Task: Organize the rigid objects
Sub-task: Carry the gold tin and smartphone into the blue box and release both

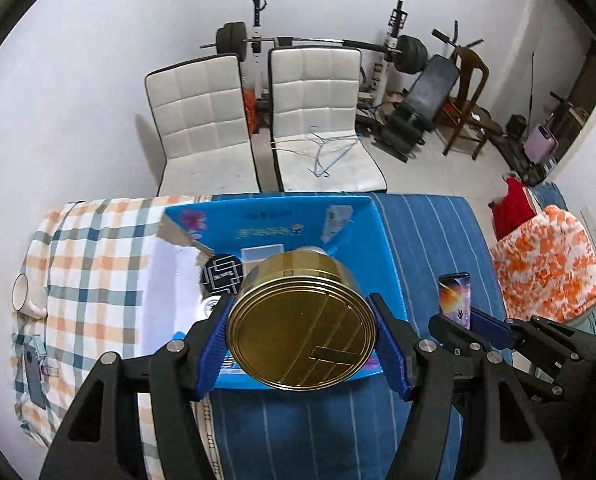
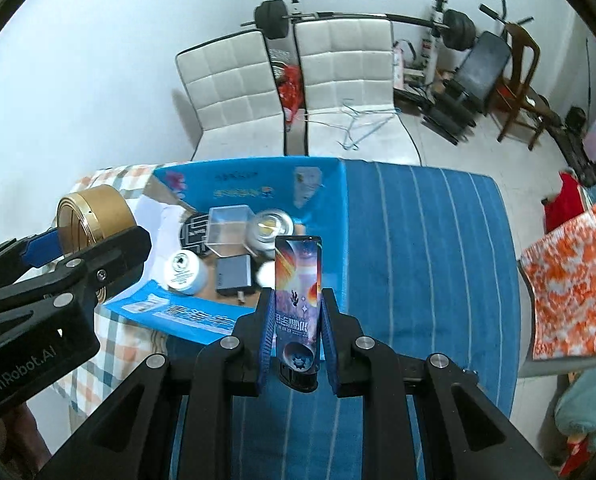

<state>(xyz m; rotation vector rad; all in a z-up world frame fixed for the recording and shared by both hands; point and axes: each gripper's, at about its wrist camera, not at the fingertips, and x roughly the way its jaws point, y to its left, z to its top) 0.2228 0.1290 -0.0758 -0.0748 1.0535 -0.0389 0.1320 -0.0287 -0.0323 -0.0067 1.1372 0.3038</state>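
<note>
Left wrist: left tool (image 1: 302,330) spread wide, pinching gold tin (image 1: 302,320); right tool (image 2: 297,320) narrow, clamping printed box (image 2: 297,280)

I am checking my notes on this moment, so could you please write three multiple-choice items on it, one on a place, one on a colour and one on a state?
1. Where is the clear plastic cube?
A. on a white chair
B. inside the blue box
C. on the checked cloth

2. What colour is the round tin held by the left gripper?
A. gold
B. red
C. white

3. What is the right gripper doing?
A. open and empty
B. shut on a white jar
C. shut on the tall printed box

Answers:
1 B: the clear plastic cube sits in the blue box.
2 A: the round tin in the left gripper is gold.
3 C: the right gripper clamps the tall printed box.
</note>
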